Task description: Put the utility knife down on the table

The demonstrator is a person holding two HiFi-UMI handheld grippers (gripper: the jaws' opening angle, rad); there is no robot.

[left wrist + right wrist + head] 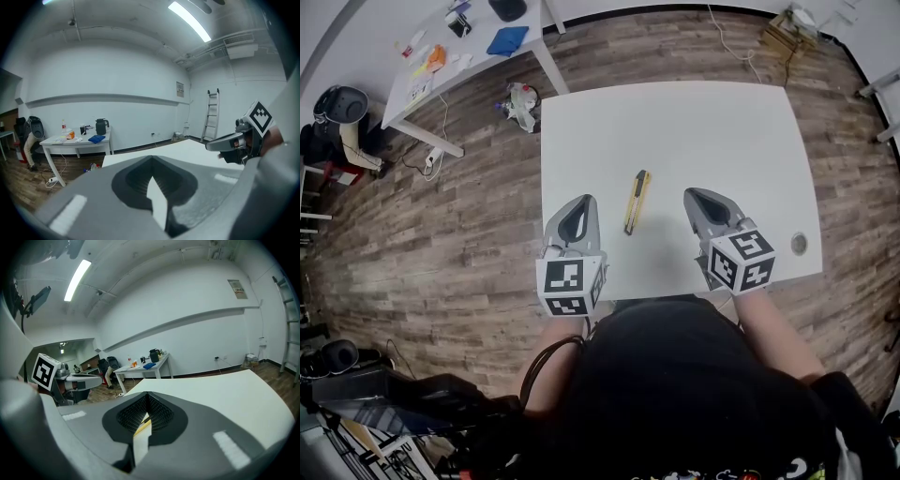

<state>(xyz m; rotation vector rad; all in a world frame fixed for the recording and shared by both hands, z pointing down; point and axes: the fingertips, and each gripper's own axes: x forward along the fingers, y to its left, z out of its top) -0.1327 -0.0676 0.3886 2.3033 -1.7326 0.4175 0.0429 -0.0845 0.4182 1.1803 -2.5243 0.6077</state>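
A yellow and black utility knife (pixel 637 200) lies flat on the white table (pixel 694 122), lengthwise, between my two grippers and touching neither. My left gripper (pixel 579 202) rests at the table's near left edge, its jaws closed together with nothing in them. My right gripper (pixel 697 195) sits to the right of the knife, jaws also together and empty. In the right gripper view a sliver of the yellow knife (pixel 143 426) shows through the slit of the right gripper (pixel 147 395). The left gripper view looks past the left gripper (pixel 152 160) over the bare table top.
A white side table (pixel 441 89) with a kettle (pixel 507 8), a blue cloth (pixel 507 40) and small items stands at the far left. A plastic bag (pixel 521 103) lies on the wooden floor. A ladder (pixel 211 115) leans on the far wall. A round grommet (pixel 799 244) marks the table's right edge.
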